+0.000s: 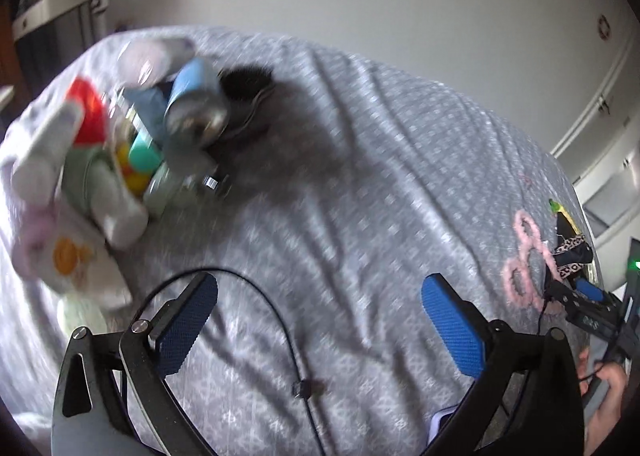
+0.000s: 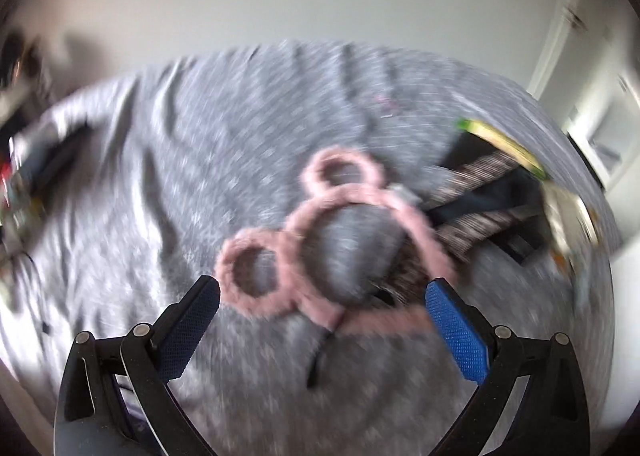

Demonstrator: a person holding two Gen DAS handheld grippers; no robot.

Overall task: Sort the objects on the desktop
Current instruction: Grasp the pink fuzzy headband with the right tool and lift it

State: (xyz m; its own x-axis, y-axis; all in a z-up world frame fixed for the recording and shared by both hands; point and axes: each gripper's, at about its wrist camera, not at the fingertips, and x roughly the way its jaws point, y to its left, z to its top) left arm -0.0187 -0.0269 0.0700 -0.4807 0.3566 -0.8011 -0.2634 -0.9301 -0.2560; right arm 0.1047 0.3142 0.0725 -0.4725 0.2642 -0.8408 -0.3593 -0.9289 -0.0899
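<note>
My left gripper (image 1: 320, 320) stands wide apart over bare grey cloth (image 1: 360, 175), nothing between its fingers; the clutter pile (image 1: 120, 135) lies well ahead to their left. My right gripper (image 2: 322, 326) gapes too, pink headband (image 2: 320, 240) just ahead.

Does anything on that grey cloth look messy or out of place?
Yes. On the grey cloth, bottles and tubes lie heaped at the left; a blue can is tipped over on the heap. A fuzzy pink headband lies partly over a patterned band on the right. The blur hides finer detail.
</note>
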